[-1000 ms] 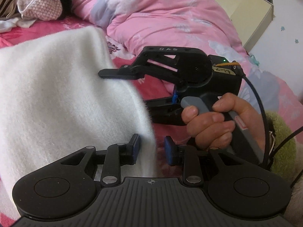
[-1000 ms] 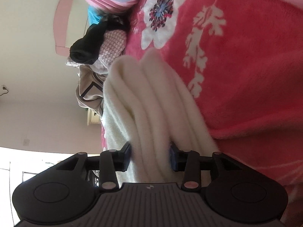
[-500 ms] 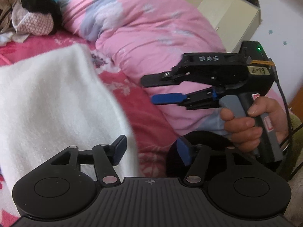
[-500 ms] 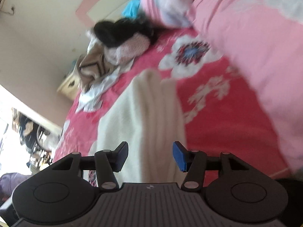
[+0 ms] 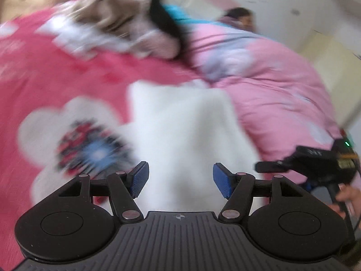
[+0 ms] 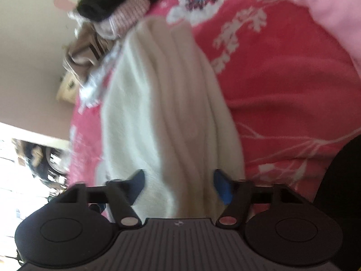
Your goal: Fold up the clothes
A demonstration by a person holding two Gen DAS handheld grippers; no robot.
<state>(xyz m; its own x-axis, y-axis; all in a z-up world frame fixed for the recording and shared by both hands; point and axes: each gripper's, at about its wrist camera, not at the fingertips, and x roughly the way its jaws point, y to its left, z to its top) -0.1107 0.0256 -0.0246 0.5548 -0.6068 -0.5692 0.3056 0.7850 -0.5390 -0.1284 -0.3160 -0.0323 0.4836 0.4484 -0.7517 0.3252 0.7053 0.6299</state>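
Observation:
A fluffy white garment (image 5: 187,133) lies folded lengthwise on the red floral blanket (image 5: 56,79); it also shows in the right wrist view (image 6: 167,113) as a long ridged strip. My left gripper (image 5: 180,180) is open and empty, its blue pads (image 5: 140,178) spread just above the near end of the garment. My right gripper (image 6: 179,185) is open and empty over the garment's near end. In the left wrist view the right gripper's body (image 5: 311,160) sits at the right edge. Both views are blurred by motion.
A pile of other clothes (image 5: 126,27), beige, white, pink and black, lies at the far end of the bed; it also shows in the right wrist view (image 6: 108,22). A pink duvet (image 5: 270,81) is heaped on the right. A beige cabinet (image 5: 334,52) stands behind it.
Both grippers have opened wider and let go of the white garment. The left camera swung left, so the garment now lies straight ahead and the right gripper moved to the frame's right edge.

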